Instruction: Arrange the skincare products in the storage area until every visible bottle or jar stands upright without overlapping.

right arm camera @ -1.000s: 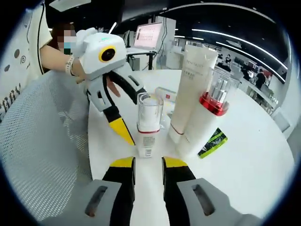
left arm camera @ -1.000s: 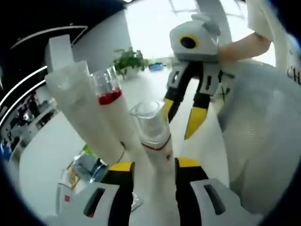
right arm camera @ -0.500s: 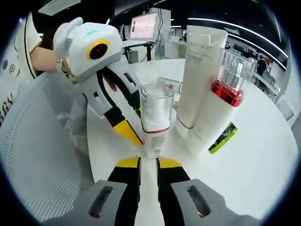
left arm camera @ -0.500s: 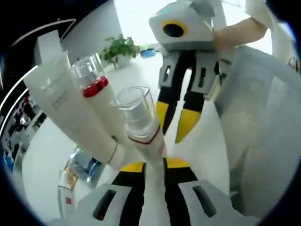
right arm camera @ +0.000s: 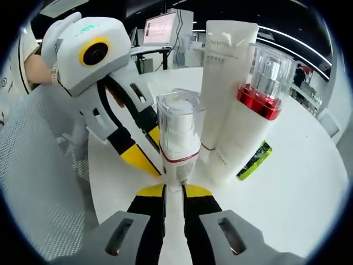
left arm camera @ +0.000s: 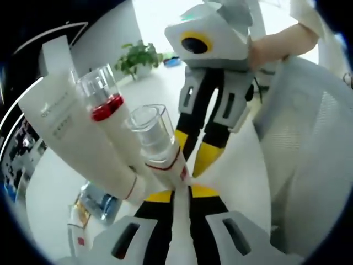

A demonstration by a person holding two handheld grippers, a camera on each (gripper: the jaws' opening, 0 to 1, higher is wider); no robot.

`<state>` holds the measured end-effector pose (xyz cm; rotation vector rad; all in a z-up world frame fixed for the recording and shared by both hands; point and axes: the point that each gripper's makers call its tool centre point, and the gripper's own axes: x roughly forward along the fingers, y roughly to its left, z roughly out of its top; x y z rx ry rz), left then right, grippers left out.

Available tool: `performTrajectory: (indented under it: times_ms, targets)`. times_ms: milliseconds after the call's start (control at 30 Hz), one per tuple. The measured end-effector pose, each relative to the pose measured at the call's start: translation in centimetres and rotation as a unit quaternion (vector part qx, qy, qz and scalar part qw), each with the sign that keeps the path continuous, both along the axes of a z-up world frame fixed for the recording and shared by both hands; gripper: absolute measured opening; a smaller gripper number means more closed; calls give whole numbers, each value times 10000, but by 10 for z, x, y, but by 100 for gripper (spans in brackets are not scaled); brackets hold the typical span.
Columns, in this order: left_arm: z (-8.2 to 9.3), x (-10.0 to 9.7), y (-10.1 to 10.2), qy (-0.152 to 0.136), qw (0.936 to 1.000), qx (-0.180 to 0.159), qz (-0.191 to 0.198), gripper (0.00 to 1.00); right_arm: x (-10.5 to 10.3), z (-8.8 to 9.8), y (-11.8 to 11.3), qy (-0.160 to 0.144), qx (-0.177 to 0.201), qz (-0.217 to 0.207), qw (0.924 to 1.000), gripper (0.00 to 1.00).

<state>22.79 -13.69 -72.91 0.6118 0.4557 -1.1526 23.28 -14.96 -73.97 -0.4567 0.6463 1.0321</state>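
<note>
Both grippers' fingers pinch the clear-capped bottle (right arm camera: pixel 177 144), crowded by the red-collared bottle (right arm camera: pixel 249 124) and tall tube (right arm camera: pixel 222 77).

Left tongs (left arm camera: pixel 175 194) nearly closed, yellow-tipped jaws rising side by side with a thin gap. Right tongs (right arm camera: pixel 174 190) likewise, jaws close together and parallel. Seen from the right gripper view, left tongs angled downward with jaws slightly parted, held by a hand (right arm camera: pixel 38 63). Opposite, right tongs pointing down, gripped by a hand (left arm camera: pixel 276 44).
</note>
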Motion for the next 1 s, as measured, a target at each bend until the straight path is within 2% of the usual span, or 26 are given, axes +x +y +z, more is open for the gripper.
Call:
performTrajectory:
  times_ms: [267,700,1000]
  targets:
    - [-4,10,-4,24,10000,-27,59,7,10,0,-6,45,156,-301,9994,11]
    - [-3,24,-9,-35,9994,-99,317,8,20,-4,-11,-13,43,-377,9993,11]
    - [-2,28,-10,-63,9990,-125,419,8,27,-2,-12,-9,124,-531,9985,10]
